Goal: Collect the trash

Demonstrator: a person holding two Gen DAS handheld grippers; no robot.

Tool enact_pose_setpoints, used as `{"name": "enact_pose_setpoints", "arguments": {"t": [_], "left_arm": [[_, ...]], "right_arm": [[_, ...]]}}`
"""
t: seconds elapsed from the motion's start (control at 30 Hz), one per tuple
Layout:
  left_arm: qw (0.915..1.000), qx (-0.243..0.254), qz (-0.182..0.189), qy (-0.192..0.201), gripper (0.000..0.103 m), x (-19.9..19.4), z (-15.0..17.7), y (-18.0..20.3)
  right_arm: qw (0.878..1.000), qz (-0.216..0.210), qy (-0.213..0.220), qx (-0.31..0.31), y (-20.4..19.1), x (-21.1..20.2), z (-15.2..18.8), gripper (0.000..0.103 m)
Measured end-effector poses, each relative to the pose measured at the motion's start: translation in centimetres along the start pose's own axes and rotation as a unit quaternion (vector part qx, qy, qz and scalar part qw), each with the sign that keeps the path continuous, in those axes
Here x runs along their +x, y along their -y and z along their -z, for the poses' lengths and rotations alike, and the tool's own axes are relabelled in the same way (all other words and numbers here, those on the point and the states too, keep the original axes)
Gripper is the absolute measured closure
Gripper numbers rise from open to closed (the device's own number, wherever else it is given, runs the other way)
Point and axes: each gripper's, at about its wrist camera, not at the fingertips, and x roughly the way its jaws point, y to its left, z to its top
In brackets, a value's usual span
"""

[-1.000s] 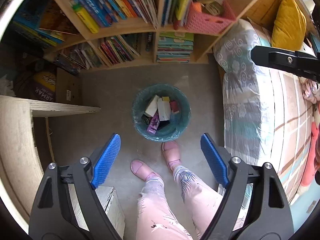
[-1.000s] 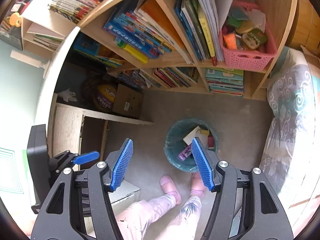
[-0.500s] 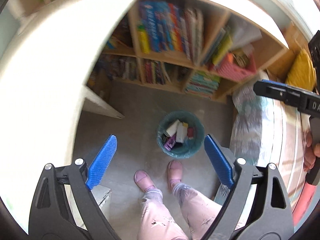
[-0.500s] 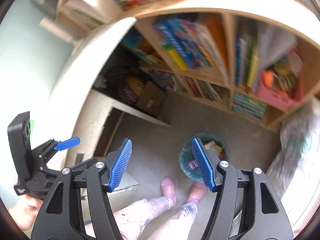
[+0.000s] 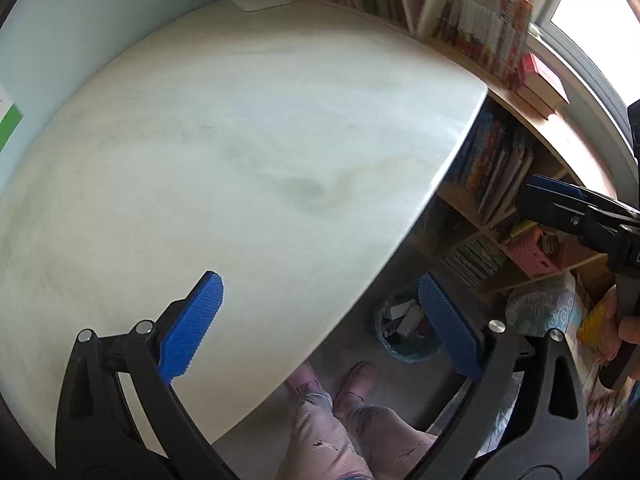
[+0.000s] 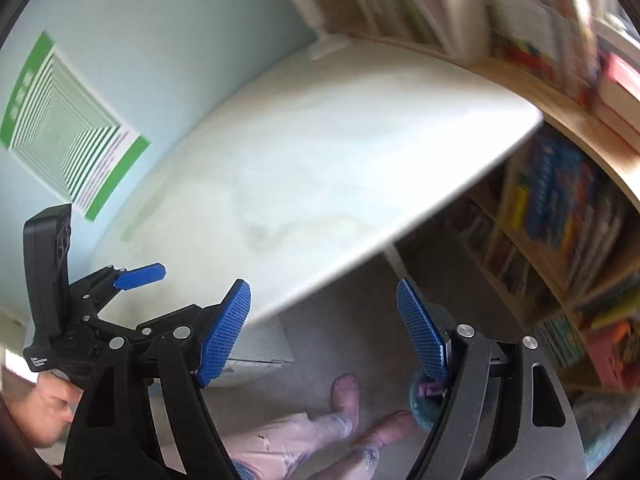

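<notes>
Pale desk top (image 5: pixel 240 152) fills the view, bookshelves (image 5: pixel 500 168) behind. Down on the floor, the teal trash bin (image 5: pixel 400 350) holds light cartons; grip its rim. Left gripper (image 5: pixel 320 324) and right gripper (image 6: pixel 324 336) spread wide, empty.

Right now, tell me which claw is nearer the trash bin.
Probably the right claw, though it's hard to judge. The trash bin sits low on the floor beside its right finger. The left claw hangs over the desk edge, the bin beyond its right finger.
</notes>
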Motion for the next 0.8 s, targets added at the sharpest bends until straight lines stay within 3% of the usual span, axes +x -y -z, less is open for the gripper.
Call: {"name": "enact_pose_setpoints", "arguments": {"t": [0.3, 0.8], "left_arm": [[0.99, -0.117, -0.076, 0.024, 0.007, -2.6, 1.7, -9.6], [0.9662, -0.226, -0.114, 0.047, 0.007, -5.0, 5.1, -18.5]], "right_arm": [[0.994, -0.062, -0.029, -0.09, -9.1, 5.5, -4.1, 0.027], [0.974, -0.114, -0.066, -0.184, -19.3, 10.4, -6.4, 0.027]]}}
